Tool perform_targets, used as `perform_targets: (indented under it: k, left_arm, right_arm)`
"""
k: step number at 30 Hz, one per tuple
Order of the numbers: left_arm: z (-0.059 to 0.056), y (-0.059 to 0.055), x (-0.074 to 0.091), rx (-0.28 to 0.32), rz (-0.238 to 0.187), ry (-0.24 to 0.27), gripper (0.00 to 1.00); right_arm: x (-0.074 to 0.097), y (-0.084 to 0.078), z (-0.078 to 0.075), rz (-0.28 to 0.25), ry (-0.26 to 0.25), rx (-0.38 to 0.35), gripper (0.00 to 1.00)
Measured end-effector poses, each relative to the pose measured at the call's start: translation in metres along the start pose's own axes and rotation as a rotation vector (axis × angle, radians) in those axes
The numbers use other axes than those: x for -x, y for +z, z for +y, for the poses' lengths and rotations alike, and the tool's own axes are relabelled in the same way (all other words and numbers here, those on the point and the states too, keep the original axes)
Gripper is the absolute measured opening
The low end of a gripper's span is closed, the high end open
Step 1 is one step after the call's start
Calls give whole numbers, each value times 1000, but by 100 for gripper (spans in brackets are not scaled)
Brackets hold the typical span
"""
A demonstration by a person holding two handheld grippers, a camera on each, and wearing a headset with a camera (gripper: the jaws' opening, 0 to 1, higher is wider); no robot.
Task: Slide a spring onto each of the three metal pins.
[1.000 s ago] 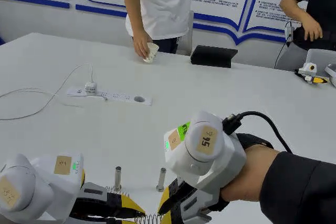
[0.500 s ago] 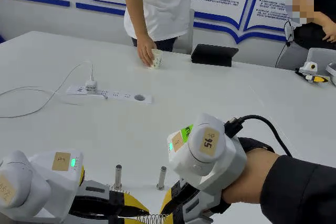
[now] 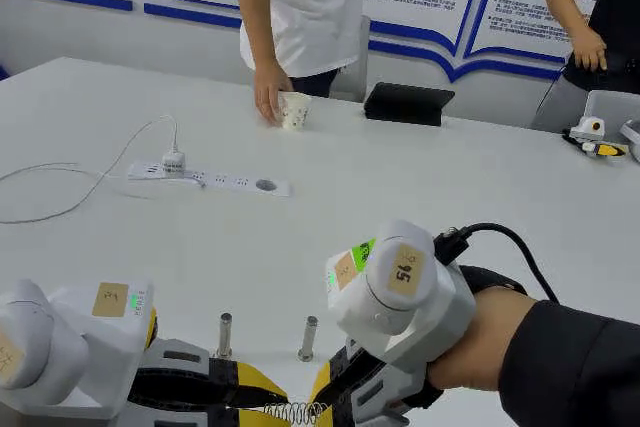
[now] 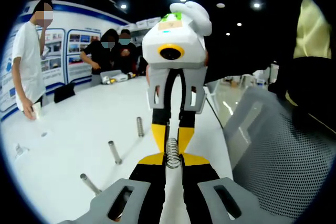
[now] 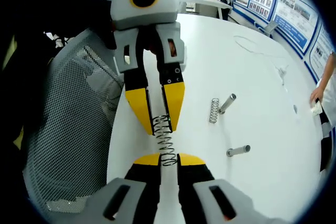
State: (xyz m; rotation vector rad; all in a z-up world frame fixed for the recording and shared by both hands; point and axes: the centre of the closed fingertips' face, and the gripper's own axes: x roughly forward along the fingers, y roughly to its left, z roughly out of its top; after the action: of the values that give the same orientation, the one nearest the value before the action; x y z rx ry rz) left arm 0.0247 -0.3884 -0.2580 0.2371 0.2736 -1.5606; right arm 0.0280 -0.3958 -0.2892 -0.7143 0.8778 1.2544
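Between left claw [image 4: 169, 162] and right claw [image 5: 168, 160]: thin coiled spring [image 5: 164, 140], each end clenched.

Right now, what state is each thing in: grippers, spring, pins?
left gripper: shut on the spring.
right gripper: shut on the spring's other end.
spring: spans between both grippers, on no pin.
left pin: upright, bare.
middle pin: upright, bare.
third pin: upright, seemingly wearing a spring.
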Motion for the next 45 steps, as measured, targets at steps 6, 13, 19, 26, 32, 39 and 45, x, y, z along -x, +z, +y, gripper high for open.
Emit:
perform_targets:
  k: [6,13,19,26,32,39,45]
  left_arm:
    - [2,-7,0,9,16,6,11]
    - [2,-7,0,8,20,10,11]
    - [2,-7,-1,6,19,9,11]
    - [2,-8,-1,5,24,12,11]
    - [2,-8,-1,5,25,10,11]
    - [2,-8,-1,5,21,15,11]
    - [6,-9,1,18,26,31,16]
  right_arm:
    - [14,12,-1,-33,-15,-5,12]
    - [23,30,1,-83,-13,-2,12]
    - [23,42,3,-94,-12,20,12]
    - [20,49,5,-101,-10,35,13]
    - [18,54,5,-107,-4,40,13]
    - [17,56,6,-98,0,40,12]
    - [18,56,2,-93,-10,41,12]
